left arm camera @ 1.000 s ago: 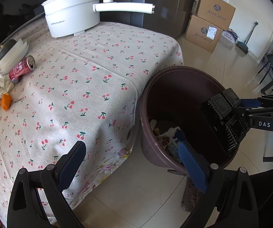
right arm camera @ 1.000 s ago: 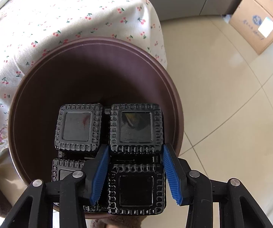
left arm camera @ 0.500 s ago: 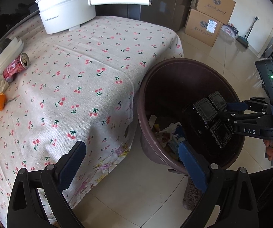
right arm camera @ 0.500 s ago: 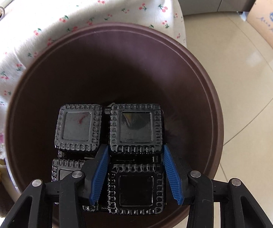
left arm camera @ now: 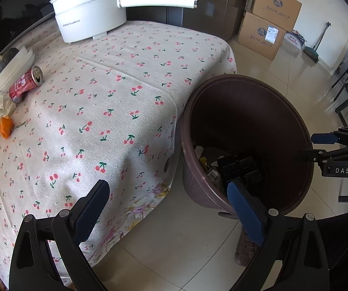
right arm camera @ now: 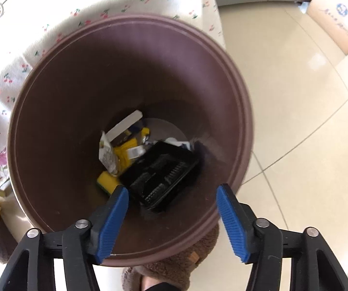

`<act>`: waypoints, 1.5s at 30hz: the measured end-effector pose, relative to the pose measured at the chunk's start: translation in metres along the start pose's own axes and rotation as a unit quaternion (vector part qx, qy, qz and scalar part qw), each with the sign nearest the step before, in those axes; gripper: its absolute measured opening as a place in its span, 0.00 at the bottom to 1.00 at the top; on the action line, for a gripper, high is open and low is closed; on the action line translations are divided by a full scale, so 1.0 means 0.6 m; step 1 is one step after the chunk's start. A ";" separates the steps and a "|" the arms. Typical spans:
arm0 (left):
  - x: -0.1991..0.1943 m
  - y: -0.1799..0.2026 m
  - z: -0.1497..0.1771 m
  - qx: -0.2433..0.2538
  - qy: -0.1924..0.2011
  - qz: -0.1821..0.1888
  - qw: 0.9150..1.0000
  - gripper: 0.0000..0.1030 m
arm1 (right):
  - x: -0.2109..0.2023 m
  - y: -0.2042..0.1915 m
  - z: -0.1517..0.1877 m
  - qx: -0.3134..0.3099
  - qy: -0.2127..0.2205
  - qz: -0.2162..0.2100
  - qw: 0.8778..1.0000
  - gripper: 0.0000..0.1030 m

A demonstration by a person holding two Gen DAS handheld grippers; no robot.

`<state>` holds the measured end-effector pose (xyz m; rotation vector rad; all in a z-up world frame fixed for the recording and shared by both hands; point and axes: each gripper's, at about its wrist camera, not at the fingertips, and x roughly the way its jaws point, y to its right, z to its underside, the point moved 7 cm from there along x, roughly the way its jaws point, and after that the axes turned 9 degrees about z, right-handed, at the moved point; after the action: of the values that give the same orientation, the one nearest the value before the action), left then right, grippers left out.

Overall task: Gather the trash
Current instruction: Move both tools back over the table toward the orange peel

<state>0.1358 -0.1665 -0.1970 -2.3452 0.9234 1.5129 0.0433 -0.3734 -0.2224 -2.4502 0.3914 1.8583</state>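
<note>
The black tray (left arm camera: 243,169) that the right gripper (left arm camera: 319,143) clamped a second ago has dropped into the bin (left arm camera: 186,131), and in the left view it lies at the bottom while the left gripper (left arm camera: 166,211) hangs apart and empty between table (left arm camera: 125,77) and bin. In the right view the right gripper (right arm camera: 172,208) has just been opening, nothing between its jaws, tray (right arm camera: 160,177) well below. The can (left arm camera: 26,83) on the table looks light, stiff, slippery; best gripped across its middle.

A home kitchen: cherry-print tablecloth (left arm camera: 115,101), white electric pot (left arm camera: 91,12) (cardboard boxes (left arm camera: 268,24) behind).
</note>
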 end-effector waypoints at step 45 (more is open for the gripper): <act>-0.247 -0.471 0.131 -0.226 0.074 -0.148 0.960 0.96 | -0.110 -0.394 -0.203 -0.072 0.099 -0.058 0.991 0.81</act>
<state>0.2047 0.1514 -0.1484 -2.7839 0.2374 1.5649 0.1949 -0.1555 -0.1531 -2.6978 0.1214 1.6604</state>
